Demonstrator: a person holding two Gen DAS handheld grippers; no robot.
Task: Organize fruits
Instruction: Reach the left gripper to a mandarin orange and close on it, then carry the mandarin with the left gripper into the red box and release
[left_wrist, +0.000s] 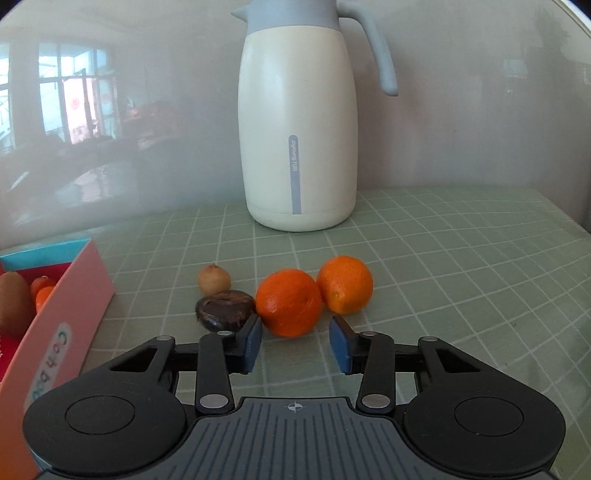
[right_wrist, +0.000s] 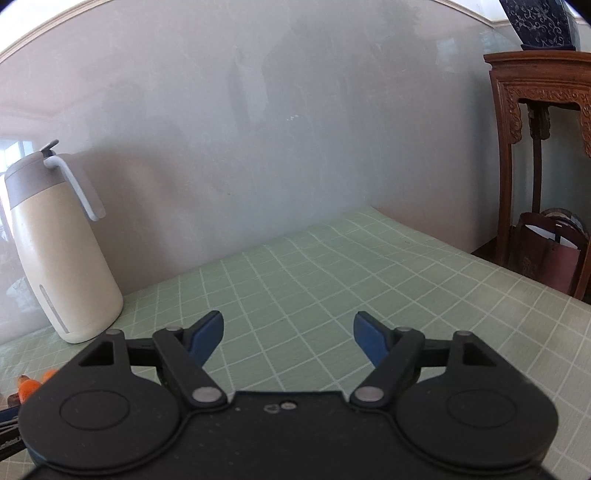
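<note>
Currently on view: two handheld tools over a tabletop covered in pale green cloth with a white grid.
Left tool: the left tool hangs low over the cloth with its blue-padded fingers set wide and nothing between them.
Nearest fruit: a round orange tangerine lies on the cloth just ahead of the gap between the fingers, untouched.
Second fruit: another orange tangerine sits touching the first, on its right and slightly farther back.
Dark fruit: a dark brown, wrinkled round fruit lies just beside the left finger's pad; whether they touch is unclear.
Small fruit: a small tan round fruit sits right behind the dark one.
Box: a pink cardboard box with a teal inner rim stands at the tabletop's left edge, holding a brown kiwi and small orange fruits.
Jug: a tall cream thermal jug with a grey-blue lid and handle stands at the back edge against the wall.
Right tool: the right tool is held above bare cloth, fingers spread wide, holding nothing.
</note>
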